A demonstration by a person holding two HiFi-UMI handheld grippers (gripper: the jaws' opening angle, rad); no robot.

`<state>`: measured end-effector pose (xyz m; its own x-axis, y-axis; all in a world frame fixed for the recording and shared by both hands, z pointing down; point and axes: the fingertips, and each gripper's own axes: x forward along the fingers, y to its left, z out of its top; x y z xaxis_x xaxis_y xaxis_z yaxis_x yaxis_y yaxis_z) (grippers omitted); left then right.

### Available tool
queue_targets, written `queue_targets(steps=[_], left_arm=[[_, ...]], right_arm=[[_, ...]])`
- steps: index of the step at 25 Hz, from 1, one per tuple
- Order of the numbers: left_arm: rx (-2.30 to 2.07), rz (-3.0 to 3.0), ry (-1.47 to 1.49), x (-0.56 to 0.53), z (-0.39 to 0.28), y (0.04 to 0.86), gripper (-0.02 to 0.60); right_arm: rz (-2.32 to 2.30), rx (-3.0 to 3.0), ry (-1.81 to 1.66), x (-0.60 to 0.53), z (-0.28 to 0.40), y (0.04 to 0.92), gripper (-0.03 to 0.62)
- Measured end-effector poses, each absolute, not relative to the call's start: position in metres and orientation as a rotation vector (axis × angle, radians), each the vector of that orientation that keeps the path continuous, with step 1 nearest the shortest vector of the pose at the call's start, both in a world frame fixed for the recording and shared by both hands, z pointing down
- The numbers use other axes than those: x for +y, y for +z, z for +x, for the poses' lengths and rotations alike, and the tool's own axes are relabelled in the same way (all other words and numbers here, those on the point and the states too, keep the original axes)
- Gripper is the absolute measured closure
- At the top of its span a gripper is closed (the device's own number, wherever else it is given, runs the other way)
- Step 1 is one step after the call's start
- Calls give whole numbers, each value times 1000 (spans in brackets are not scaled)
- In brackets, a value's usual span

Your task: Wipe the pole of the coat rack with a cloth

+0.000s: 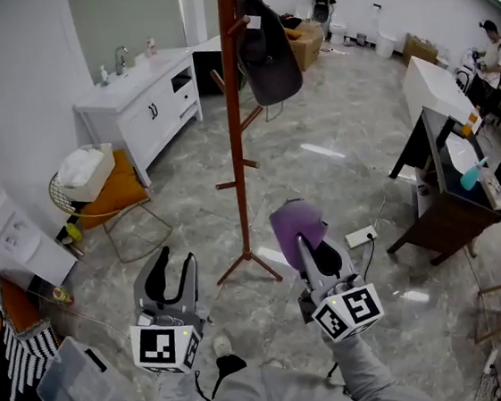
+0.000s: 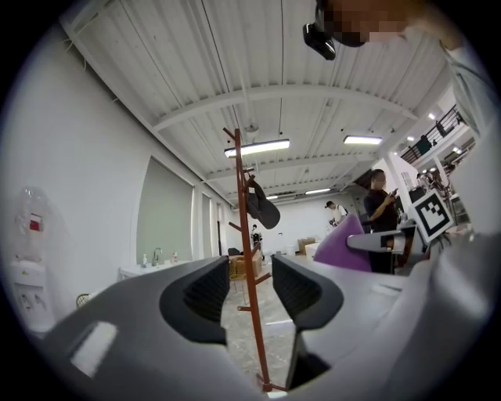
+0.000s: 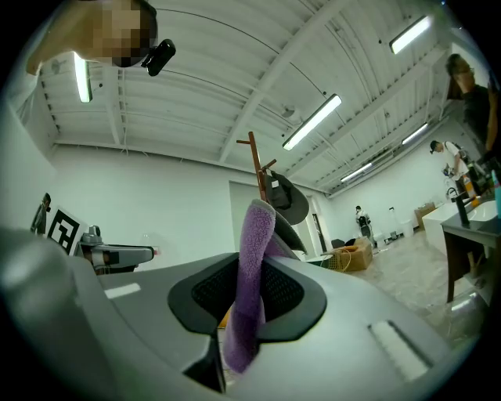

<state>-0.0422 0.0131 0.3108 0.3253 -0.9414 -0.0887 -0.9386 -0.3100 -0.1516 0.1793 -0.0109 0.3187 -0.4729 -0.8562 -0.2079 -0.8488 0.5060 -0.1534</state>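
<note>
Though the empty left hand-held gripper (image 1: 170, 269) gapes, the upright coat rack pole (image 1: 234, 107) stands ahead-left of, and seemingly nearer, the right hand-held gripper (image 1: 305, 247) clamping the purple cloth (image 1: 294, 221).

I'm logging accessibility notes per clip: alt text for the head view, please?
Seen from above, the right hand-held gripper holds a purple cloth short of the reddish-brown coat rack pole, not touching it. The left hand-held gripper is open and empty; a dark cap hangs high on the rack.
</note>
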Motion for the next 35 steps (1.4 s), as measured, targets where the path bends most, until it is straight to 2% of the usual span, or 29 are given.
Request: queue_targets(steps=[13,26,31,35], left_arm=[[1523,-2521,34,-127,-96,303,402],[1412,-2607,111,-190,-145,308,402],[1441,-2604,124,-205,-159,311,402],[1481,-2593,120,-213,-162,316,402]], right_arm=[[-1592,2372,194,-119,108,280,536],[-1996,2015,1344,-191,22,128,536],[-2197,1908,1573,-234,14,117,536],[-2364,1975,1610,-282,22,140,536]])
